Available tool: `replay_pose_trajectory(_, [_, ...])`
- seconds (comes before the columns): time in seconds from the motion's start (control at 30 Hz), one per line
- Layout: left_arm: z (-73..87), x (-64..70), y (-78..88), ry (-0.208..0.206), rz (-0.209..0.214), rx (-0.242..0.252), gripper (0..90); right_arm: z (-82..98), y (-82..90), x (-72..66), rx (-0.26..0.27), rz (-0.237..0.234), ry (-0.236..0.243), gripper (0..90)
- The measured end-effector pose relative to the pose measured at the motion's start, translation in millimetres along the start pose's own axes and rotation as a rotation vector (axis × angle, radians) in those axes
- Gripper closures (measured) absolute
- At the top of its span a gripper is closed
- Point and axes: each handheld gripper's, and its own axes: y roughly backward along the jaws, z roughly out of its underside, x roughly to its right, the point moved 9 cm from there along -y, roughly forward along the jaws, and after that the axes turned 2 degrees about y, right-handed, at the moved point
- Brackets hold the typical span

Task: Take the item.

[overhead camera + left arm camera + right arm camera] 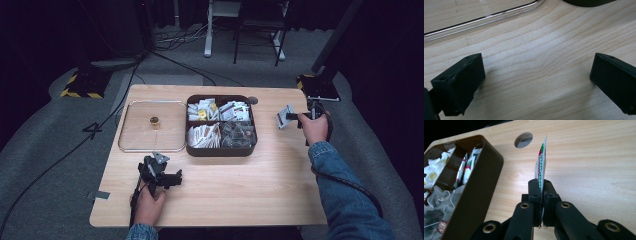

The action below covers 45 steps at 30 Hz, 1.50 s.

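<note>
Two grippers are in the high view. The right gripper (286, 118) sits to the right of the brown compartment box (221, 149) and apart from it, over bare table (260, 190), with a pale sachet (284, 120) pinched at its tip. The left gripper (176, 178) rests near the table's front edge, below the clear tray (125, 131), well away from the sachet. The right hand (315, 127) is therefore the only one placed to act on the sachet; the box lies to that gripper's left in this view. A small brown object (154, 121) stands inside the tray; its nature cannot be told.

Left gripper view: jaws stand wide apart with nothing between them, only wood grain. The tray's rim (486, 18) runs across the top, ahead of the jaws.

Right gripper view: jaws are closed flat on the sachet (541, 167), which stands on edge, its long axis running straight out along the jaws and away from the camera. The box wall (477, 195) is just to the left of the jaws; a round cable hole (523, 140) lies in the table beyond. The sachet carries green, red and white print, seen edge-on; no wording is legible. A round printed label (442, 227) on a packet in the nearest compartment is too small to read.

Judgement: whether the sachet goes to the box or the table, the move turns on the box lying left of the held sachet.
</note>
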Motion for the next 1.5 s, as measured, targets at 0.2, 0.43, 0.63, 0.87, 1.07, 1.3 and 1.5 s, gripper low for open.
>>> replay_pose_trajectory(0.2, [0.0, 0.0, 0.0, 0.000, 0.000, 0.000, 0.2, 8.6, -5.9, 3.1, -0.019, -0.009, -0.017, 88.0])
replay_pose_trajectory(0.43, [0.0, 0.0, 0.0, 0.000, 0.000, 0.000, 0.2, 13.1, -10.5, 4.6, -0.027, -0.013, -0.026, 83.9])
replay_pose_trajectory(0.63, [0.0, 0.0, 0.0, 0.000, 0.000, 0.000, 0.2, 15.2, -13.0, 11.6, -0.028, 0.020, -0.021, 67.7])
replay_pose_trajectory(0.87, [0.0, 0.0, 0.0, 0.000, 0.000, 0.000, 0.2, 15.8, -16.4, 22.9, -0.012, 0.054, -0.043, 46.6])
replay_pose_trajectory(1.07, [0.0, 0.0, 0.0, 0.000, 0.000, 0.000, 0.2, 12.9, -10.9, 36.0, 0.008, 0.143, -0.006, 45.2])
replay_pose_trajectory(1.3, [0.0, 0.0, 0.0, 0.000, 0.000, 0.000, 0.2, 8.5, -2.8, 41.9, 0.023, 0.175, 0.009, 45.1])
replay_pose_trajectory(1.5, [-0.7, -0.1, -0.5, -0.004, 0.000, 0.001, 0.1, -1.6, 10.5, 32.5, 0.036, 0.153, 0.057, 46.2])
